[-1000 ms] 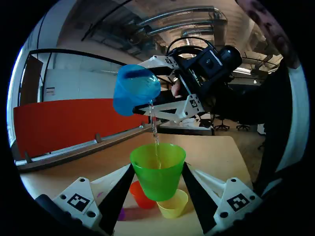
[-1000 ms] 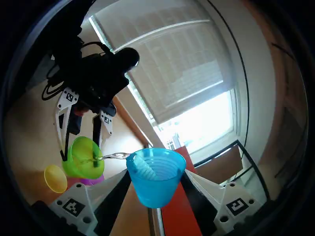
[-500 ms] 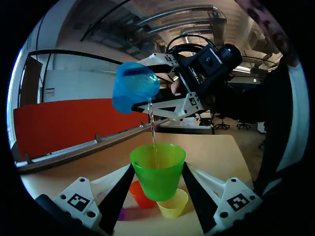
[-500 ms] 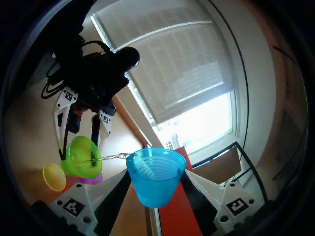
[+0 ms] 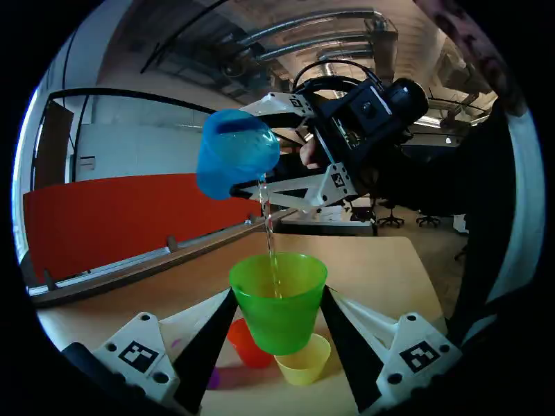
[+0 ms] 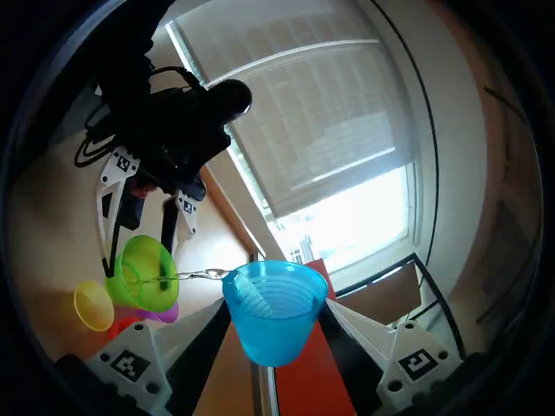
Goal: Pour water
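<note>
Blue cup point(image 5: 232, 156), pinched in the right gripper's point(image 6: 275, 315) fingers point(image 6: 208, 340), streams into the left gripper's point(image 5: 277, 295) clamped green cup point(image 5: 279, 312); tilt gently, stream centred.

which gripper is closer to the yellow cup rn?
Left. The left gripper, holding the green cup, sits just above the yellow cup; the right gripper is well higher, tipping the blue cup.

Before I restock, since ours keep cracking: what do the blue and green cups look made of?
Probably thin plastic, both. The blue cup is glossy and translucent, light glowing through its wall; the green cup looks translucent, with a smooth rim.
</note>
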`<state>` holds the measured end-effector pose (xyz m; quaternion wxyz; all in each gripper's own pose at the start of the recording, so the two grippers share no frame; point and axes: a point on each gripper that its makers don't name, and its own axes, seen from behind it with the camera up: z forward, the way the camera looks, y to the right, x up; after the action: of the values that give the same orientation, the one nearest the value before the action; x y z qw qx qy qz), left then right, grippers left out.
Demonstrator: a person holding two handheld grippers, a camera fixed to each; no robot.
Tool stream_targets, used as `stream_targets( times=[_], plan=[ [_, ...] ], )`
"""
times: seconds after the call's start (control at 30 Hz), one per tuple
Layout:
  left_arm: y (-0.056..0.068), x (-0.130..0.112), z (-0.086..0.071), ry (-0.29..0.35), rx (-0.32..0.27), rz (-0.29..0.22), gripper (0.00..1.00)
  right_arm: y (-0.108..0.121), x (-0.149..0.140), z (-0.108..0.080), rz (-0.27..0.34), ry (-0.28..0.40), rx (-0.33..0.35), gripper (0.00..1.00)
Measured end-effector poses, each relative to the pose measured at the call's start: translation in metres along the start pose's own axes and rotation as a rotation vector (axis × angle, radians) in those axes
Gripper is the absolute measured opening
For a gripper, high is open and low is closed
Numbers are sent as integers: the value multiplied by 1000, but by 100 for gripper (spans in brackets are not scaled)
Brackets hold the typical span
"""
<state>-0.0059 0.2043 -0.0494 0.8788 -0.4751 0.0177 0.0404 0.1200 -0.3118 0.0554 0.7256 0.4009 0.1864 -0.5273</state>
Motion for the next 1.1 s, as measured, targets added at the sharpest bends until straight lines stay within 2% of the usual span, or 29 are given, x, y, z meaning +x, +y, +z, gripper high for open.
stream_targets(
  times=[0.5, 1.1],
  plan=[
    [-1, 1, 1, 2, 1, -8, 84, 4, 0, 0, -20, 3, -10, 88],
    [-4, 4, 1, 22, 6, -49, 84, 7, 9, 1, -41, 18, -17, 88]
  ],
)
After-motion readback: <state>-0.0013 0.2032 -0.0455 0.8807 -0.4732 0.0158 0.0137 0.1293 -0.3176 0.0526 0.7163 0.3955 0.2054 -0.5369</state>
